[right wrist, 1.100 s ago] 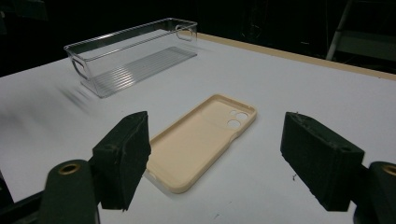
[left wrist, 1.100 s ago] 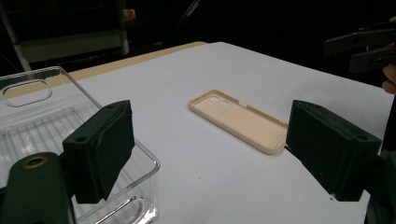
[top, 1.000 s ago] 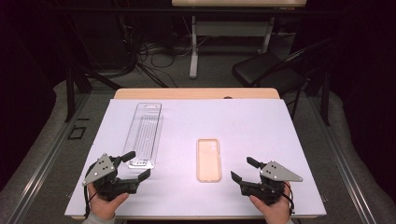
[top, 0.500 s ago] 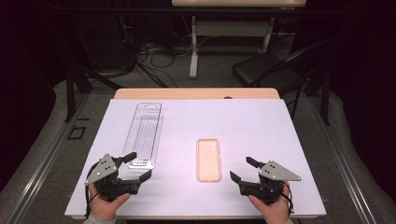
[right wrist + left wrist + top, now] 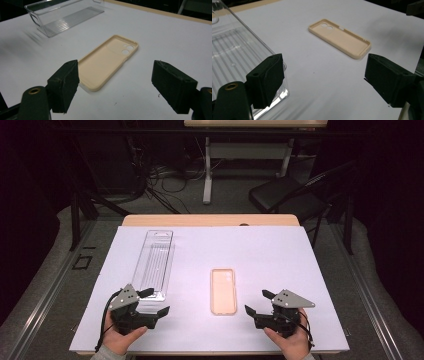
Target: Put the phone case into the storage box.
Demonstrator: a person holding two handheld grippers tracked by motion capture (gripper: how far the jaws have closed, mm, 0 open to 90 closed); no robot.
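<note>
Both grippers, left gripper [image 5: 154, 302] and right gripper [image 5: 260, 302], gape empty; between them lies one beige phone case [image 5: 223, 291], while one clear tray [image 5: 234, 52], beside the left, is cut off.

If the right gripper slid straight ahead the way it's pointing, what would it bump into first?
Probably the beige rubbery phone case lying flat on the white table sheet: it sits just ahead of the open right gripper, slightly toward one finger.
</note>
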